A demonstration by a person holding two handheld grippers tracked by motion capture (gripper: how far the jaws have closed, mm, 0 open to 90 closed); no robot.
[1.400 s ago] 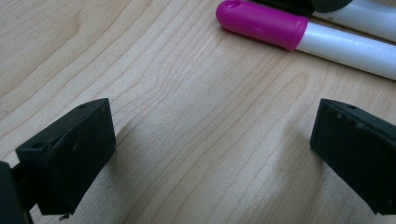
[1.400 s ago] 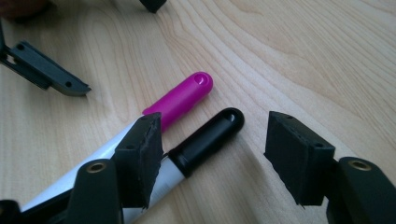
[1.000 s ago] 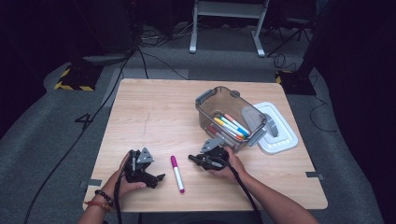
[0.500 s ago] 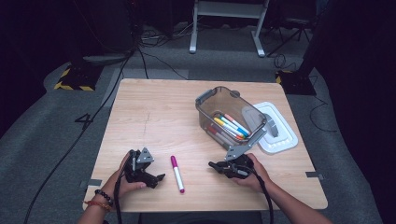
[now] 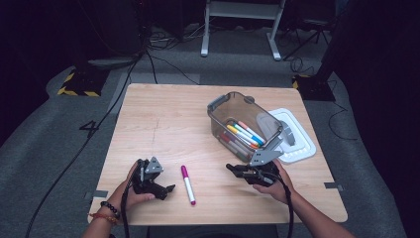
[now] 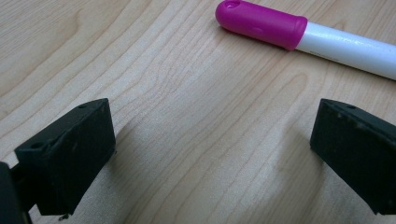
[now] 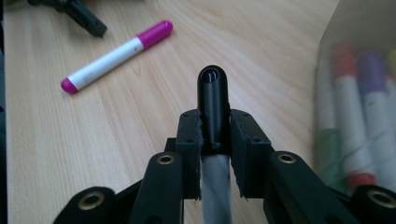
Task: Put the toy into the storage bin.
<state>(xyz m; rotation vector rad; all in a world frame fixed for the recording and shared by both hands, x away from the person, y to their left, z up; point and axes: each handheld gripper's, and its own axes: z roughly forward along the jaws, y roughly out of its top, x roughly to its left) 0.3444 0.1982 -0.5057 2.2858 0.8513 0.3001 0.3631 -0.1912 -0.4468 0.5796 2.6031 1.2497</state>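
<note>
A white marker with a magenta cap [image 5: 187, 185] [image 6: 299, 37] [image 7: 116, 55] lies on the wooden table [image 5: 168, 124] between my two hands. My left gripper [image 5: 166, 191] [image 6: 212, 154] rests on the table just left of it, open, with bare wood between its pads. My right gripper [image 5: 234, 168] [image 7: 214, 140] is shut on a black-capped marker [image 7: 213, 100] with a grey barrel, which points away from me above the table. It hovers near the front corner of a clear bin [image 5: 243, 126] that holds several coloured markers [image 5: 242, 133] [image 7: 359, 121].
The bin's white lid [image 5: 292, 134] lies flat to the right of the bin. The table's front edge runs just below both hands. Cables and a metal stand are on the floor beyond the table.
My right gripper has moved to the right and slightly up with the black-capped marker, away from the magenta marker and toward the bin's front corner. The left gripper has stayed put.
</note>
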